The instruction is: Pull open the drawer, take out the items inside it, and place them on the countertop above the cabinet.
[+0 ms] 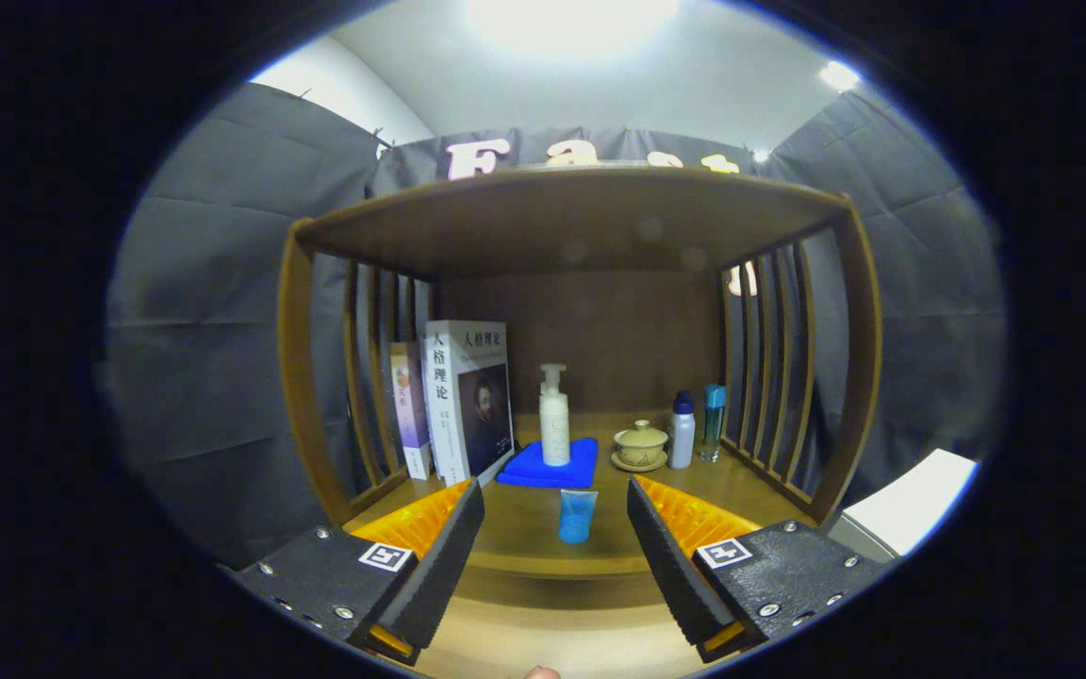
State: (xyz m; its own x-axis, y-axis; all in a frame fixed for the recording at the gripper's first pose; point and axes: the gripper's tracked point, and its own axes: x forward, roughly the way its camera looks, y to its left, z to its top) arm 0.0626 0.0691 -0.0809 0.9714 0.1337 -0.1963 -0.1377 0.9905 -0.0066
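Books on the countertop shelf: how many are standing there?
2. The large white book stands beside the blue cloth; a thinner book stands against its far side. Others may hide behind. The gripper is open.

Brown wooden shelf point(581, 212) and bench point(543, 528). Blue cloth point(529, 469) under a white pump bottle point(554, 420). Light-blue tube point(577, 515). Beige lidded cup point(641, 441). White bottle point(682, 431) with dark-blue cap; teal bottle point(713, 422). White book point(468, 412) with a dark portrait.

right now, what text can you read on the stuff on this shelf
"人格理论": cover and spine of the white book.
Thin book beside it: too blurred.
Pump bottle, white bottle, blue bottle: too small.
Gripper open, blue cup between its fingers, untouched: no words.
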